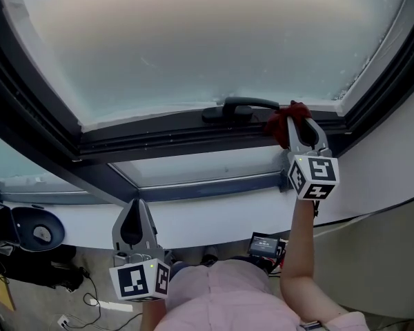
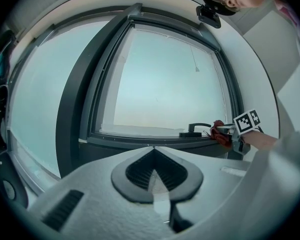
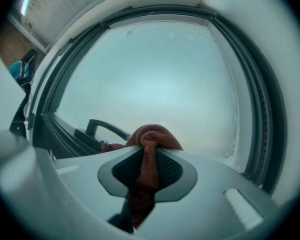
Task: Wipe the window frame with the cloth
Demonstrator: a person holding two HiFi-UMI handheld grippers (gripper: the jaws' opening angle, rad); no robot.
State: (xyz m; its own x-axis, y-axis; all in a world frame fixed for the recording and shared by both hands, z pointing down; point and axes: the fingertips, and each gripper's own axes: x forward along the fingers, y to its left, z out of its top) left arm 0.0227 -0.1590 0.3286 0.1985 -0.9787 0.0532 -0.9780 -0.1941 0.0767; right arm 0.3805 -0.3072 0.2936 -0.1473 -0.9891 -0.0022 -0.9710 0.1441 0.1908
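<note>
Right tongs (image 1: pixel 298 128), centre-right of the head view, are clamped on a rust-red cloth (image 1: pixel 284 118). The cloth is pinched between the two jaws: a bunched wad sticks out past the tips and a tail hangs back through the gap. The wad sits at the lower rail of the dark window frame (image 1: pixel 159 135), just right of the black handle (image 1: pixel 243 106), and looks to be touching the rail. A bare forearm (image 1: pixel 300 254) comes up from the lower right behind the marker cube (image 1: pixel 314 176).

Left tongs (image 1: pixel 136 207) are in the lower left of the head view, jaws together with nothing between them. They are held low in front of the white sill (image 1: pixel 214 216), well apart from the cloth and handle.

Frosted glass (image 1: pixel 214 40) fills the upper frame, with a second lighter pane (image 1: pixel 193 165) below the rail. Black gear and cables (image 1: pixel 34 254) lie on the floor at far lower left.
</note>
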